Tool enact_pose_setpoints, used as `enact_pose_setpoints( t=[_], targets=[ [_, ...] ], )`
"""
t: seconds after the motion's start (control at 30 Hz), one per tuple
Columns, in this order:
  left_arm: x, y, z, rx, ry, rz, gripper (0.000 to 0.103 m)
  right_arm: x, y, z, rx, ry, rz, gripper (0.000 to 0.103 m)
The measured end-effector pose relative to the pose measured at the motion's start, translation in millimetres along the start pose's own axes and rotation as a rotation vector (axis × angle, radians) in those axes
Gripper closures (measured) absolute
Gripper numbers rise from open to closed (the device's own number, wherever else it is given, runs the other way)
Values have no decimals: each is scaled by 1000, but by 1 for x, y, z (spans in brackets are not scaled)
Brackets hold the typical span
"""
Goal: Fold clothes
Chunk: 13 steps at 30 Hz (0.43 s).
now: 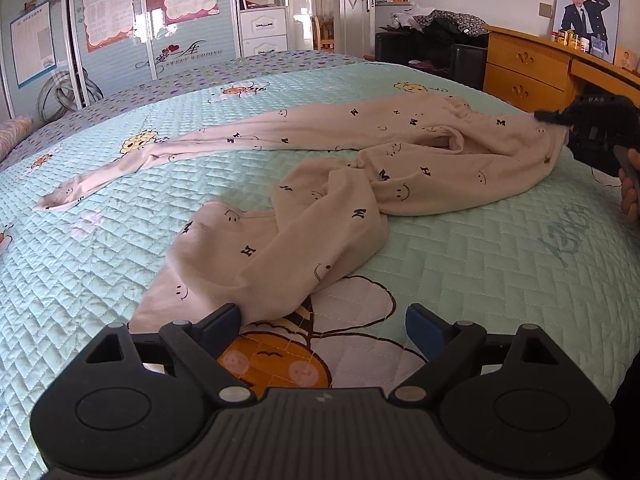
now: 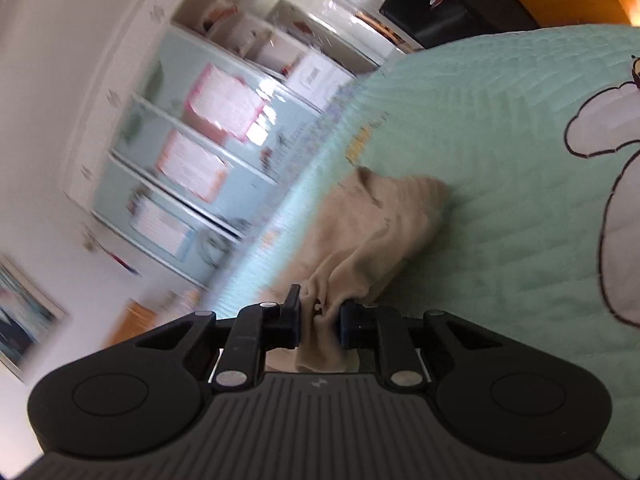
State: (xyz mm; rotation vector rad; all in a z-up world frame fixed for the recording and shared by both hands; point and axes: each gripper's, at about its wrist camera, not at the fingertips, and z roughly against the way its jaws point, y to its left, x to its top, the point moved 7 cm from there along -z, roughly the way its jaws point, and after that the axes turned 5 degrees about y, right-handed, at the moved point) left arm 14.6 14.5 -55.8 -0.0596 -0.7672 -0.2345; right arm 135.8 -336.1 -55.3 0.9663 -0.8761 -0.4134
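While our left gripper [image 1: 320, 320] is hovering low over the bed [image 1: 500, 264] with its jaws spread wide and holding nothing, we are only at the start of the fold. Its left finger is sitting right at the near hem of the beige trousers [image 1: 328, 200], whether touching or just beside we cannot tell. The near leg is lying bunched and twisted across the green quilt, running up toward the seat. The far leg is stretching long and flat away to the left, its cuff well apart from the near one. Farther off on the right, our right gripper [image 1: 554, 117] is pinching the waistband end; in its own blurred view the jaws [image 2: 320, 320] are closing on a gathered ridge of the beige cloth [image 2: 360, 236], lifting it just off the bed. We are judging that nothing is folded yet: the legs are still lying apart, and straightening, matching them and doubling them over are all remaining. Beyond, a wooden dresser [image 1: 524, 72] and wardrobe doors [image 1: 120, 32] are closing the room.
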Motion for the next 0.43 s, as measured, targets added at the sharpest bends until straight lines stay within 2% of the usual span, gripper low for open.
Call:
enact_pose_setpoints(
  t=[0.23,0.27,0.33,0.4,0.43],
  targets=[
    [2,-6,-4,-13,6,4,10,21,-10,14,86,-69,-145,83],
    [2,-8,-4,-17,8,1,10,23,-12,16,90,-74,-159,80],
    [1,-12,-5,-23,10,-5,10,16,-20,12,43,-40,-150,78],
    [1,-15,-6,-26,14,-11,10,9,-29,9,-1,-13,-147,66],
    [1,-17,-6,-28,16,-14,10,5,-33,6,-27,-1,-141,52]
  ],
)
